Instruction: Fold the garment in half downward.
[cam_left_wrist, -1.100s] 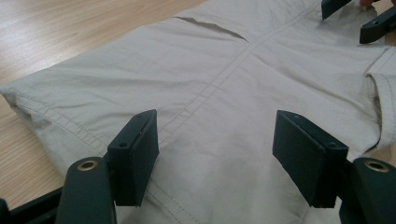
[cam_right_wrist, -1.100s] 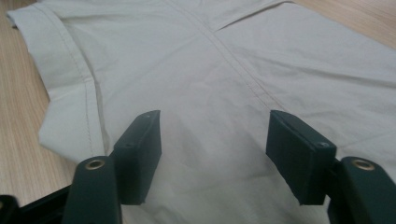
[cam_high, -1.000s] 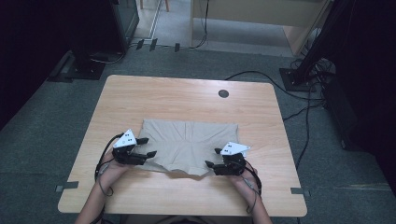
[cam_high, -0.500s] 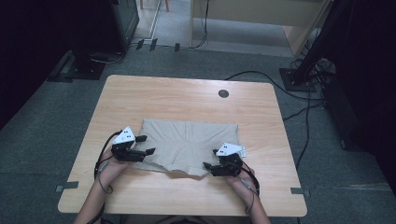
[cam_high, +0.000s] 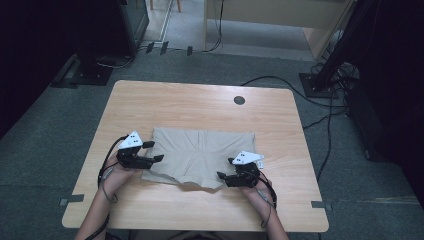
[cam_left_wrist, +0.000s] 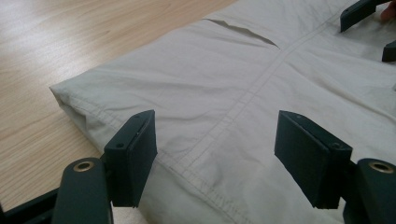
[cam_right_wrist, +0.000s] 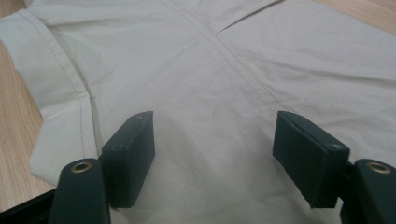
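A beige pair of shorts (cam_high: 200, 152) lies flat on the wooden table (cam_high: 175, 105), its seams and hems clear in the gripper views. My left gripper (cam_high: 153, 151) sits at the cloth's left edge, open, its jaws wide apart just above the fabric (cam_left_wrist: 224, 70). My right gripper (cam_high: 226, 168) is at the near right edge of the shorts, also open over the fabric (cam_right_wrist: 210, 60) with nothing between its jaws. In the left gripper view, the right gripper's jaws show far off at the top right.
A dark round grommet (cam_high: 239, 100) is set in the table's far side. Bare wood surrounds the shorts. Cables (cam_high: 325, 115) and black stand bases (cam_high: 90, 72) lie on the grey floor beyond the table.
The left gripper has edged slightly away from the person, and the right gripper has barely shifted. Both stay open and the shorts lie as before.
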